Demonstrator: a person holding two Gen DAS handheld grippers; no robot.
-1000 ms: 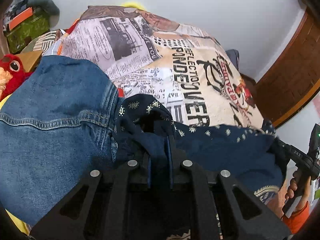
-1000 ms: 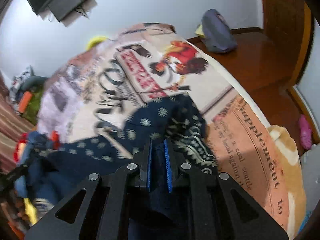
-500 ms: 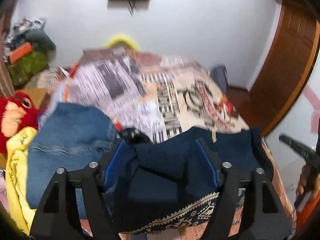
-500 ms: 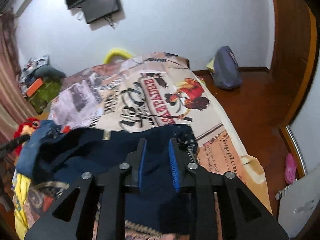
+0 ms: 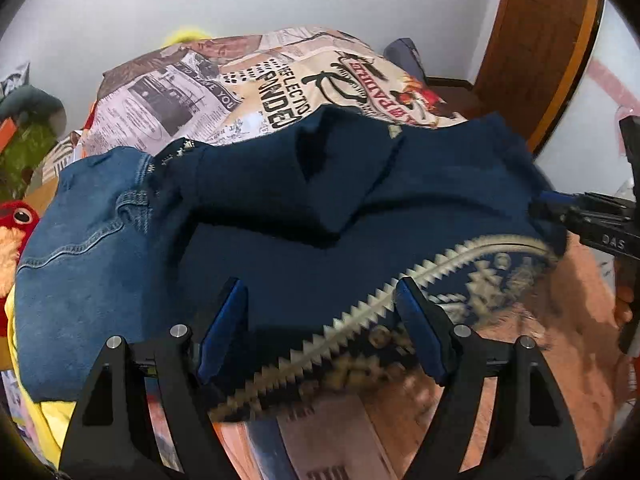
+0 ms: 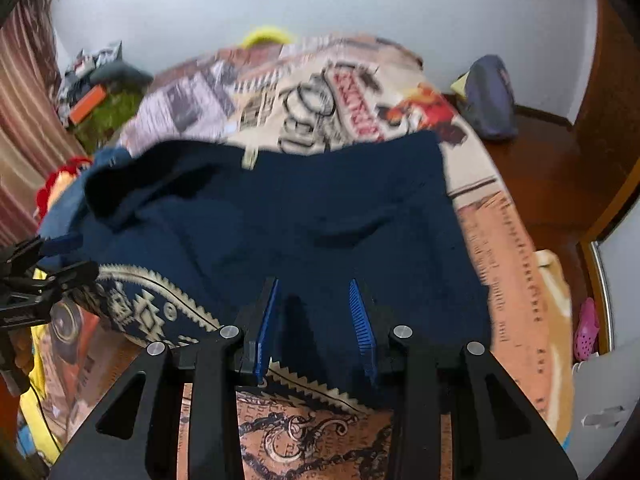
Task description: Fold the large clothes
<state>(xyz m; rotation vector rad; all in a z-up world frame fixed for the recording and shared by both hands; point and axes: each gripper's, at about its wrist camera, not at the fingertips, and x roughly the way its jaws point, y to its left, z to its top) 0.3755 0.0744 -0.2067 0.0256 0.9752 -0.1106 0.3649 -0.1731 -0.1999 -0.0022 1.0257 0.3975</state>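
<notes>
A navy garment (image 5: 320, 208) with a cream zigzag border lies folded over on the newspaper-print bedspread (image 5: 248, 80). My left gripper (image 5: 320, 320) hovers over its near left part. Its jaws are wide and still opening, and the blue pads (image 5: 224, 320) press on nothing. In the right wrist view the same garment (image 6: 320, 208) spreads out ahead. My right gripper (image 6: 316, 320) is over its near edge, jaws apart and opening, with cloth below them but not pinched. Each gripper also shows in the other's view: the right gripper (image 5: 580, 220) at the right edge, the left gripper (image 6: 40, 272) at the left edge.
Blue jeans (image 5: 88, 260) lie left of the garment, with a red plush toy (image 5: 16, 220) and a yellow cloth (image 5: 36, 412) beyond them. A grey bag (image 6: 488, 100) and a pink shoe (image 6: 586, 328) sit on the wooden floor to the right. A wooden door (image 5: 540, 40) stands behind.
Both grippers were shut on the navy garment a second ago. They have opened, let it go and drawn back, and the garment now lies spread on the bed.
</notes>
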